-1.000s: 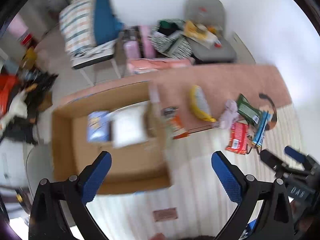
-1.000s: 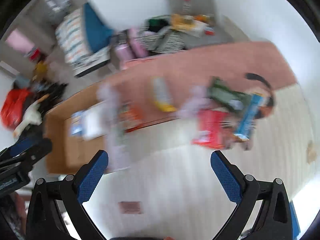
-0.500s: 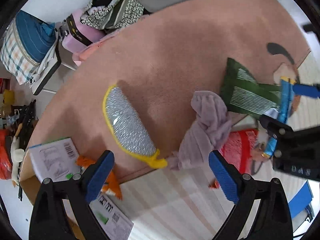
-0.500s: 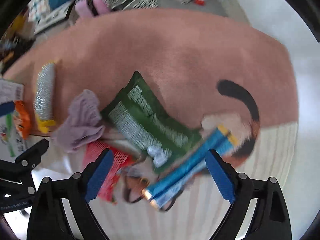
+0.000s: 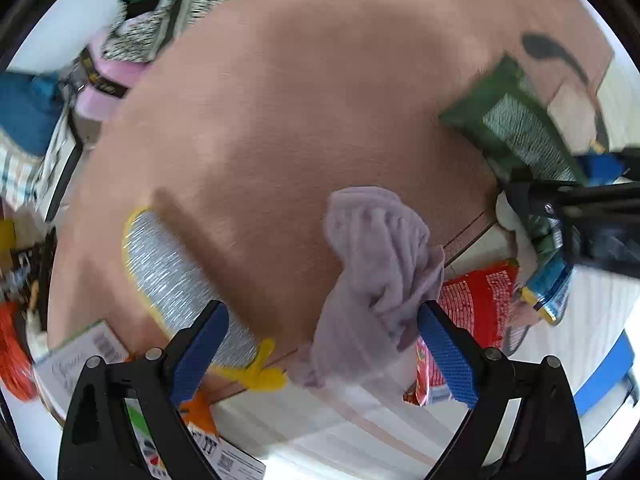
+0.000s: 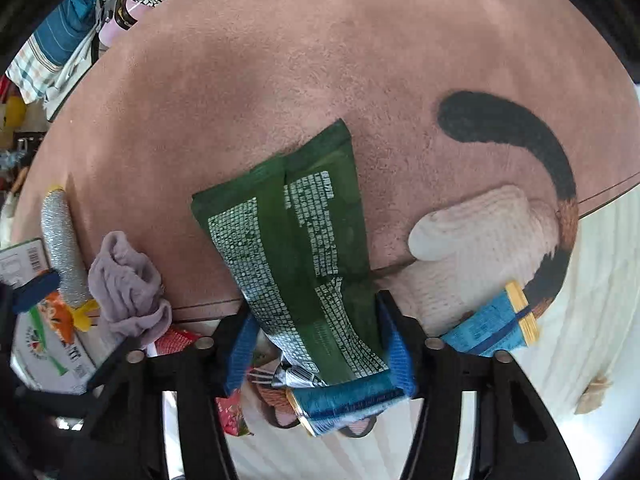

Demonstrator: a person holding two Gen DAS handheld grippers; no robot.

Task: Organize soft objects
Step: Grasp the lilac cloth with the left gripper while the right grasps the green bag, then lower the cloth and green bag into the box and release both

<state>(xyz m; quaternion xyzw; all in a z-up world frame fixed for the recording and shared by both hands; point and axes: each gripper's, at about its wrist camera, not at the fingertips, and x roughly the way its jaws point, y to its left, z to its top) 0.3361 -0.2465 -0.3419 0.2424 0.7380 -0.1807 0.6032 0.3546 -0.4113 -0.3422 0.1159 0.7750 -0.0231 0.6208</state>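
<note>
A: Right, left side first. Left hand-held gripper (image 5: 320, 346) spread wide, gripping nothing, one blue pad either side of the crumpled lilac fleece cloth (image 5: 376, 264). Whether touching it, cannot tell.

B: Location of cloth?

A: At the near edge of the pink pile rug (image 5: 304, 112), lower folds spilling onto the cream striped part. Just left of it, apart, a silver glitter pouch with yellow trim (image 5: 180, 276). Right of it, a red printed snack packet (image 5: 476, 304), partly tucked under the cloth's edge.

B: And the right side?

A: Right hand-held gripper (image 6: 320, 354) drawn in narrow, clamped on the near end of the dark green foil packet with white print (image 6: 296, 256). Blue pads (image 6: 240, 344) snug against both edges. Packet lying print side up on the rug, far end pointing away.

B: Anything under it?

A: Long blue wrapper with a yellow end (image 6: 490, 324), crossing beneath the packet and the right finger, near end poking out below. Same lilac cloth seen at far left from this camera, beside the silver pouch.

B: Elsewhere?

A: White printed carton (image 5: 80, 356) at lower left. Heaped clothes beyond the rug, blurred.
</note>
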